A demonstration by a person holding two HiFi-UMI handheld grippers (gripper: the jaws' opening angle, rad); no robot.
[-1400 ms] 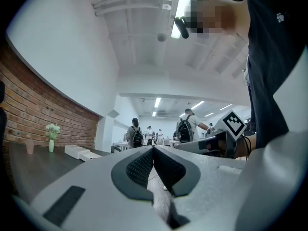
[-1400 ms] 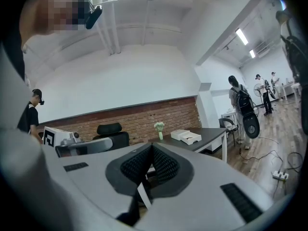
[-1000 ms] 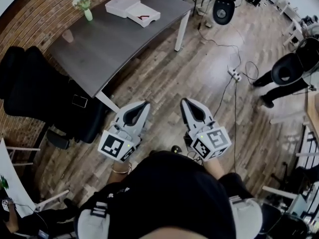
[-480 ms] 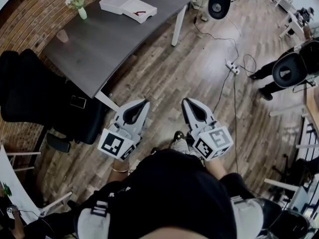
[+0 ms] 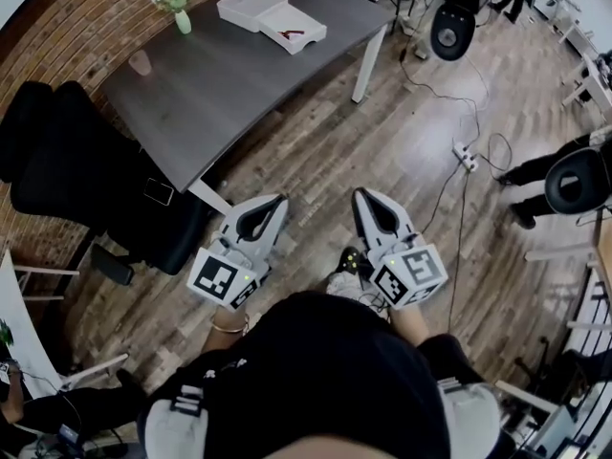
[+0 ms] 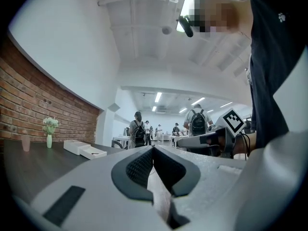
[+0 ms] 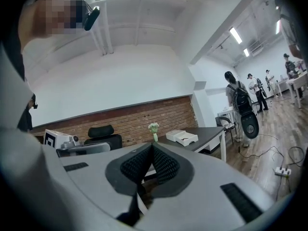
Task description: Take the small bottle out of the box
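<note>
The left gripper (image 5: 275, 202) and right gripper (image 5: 361, 196) have jaws pressed together, empty. The open box (image 5: 308, 40) sits far off on the tabletop (image 5: 229, 84). The bottle (image 5: 293, 34) inside shows only as a tiny dark mark. It is likely light and slippery, so pinch its middle.

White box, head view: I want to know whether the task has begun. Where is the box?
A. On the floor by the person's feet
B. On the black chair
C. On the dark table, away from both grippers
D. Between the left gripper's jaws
C: the white box lies on the dark table near the flower vase, while the left gripper and right gripper are over the wooden floor, both shut and empty.
</note>
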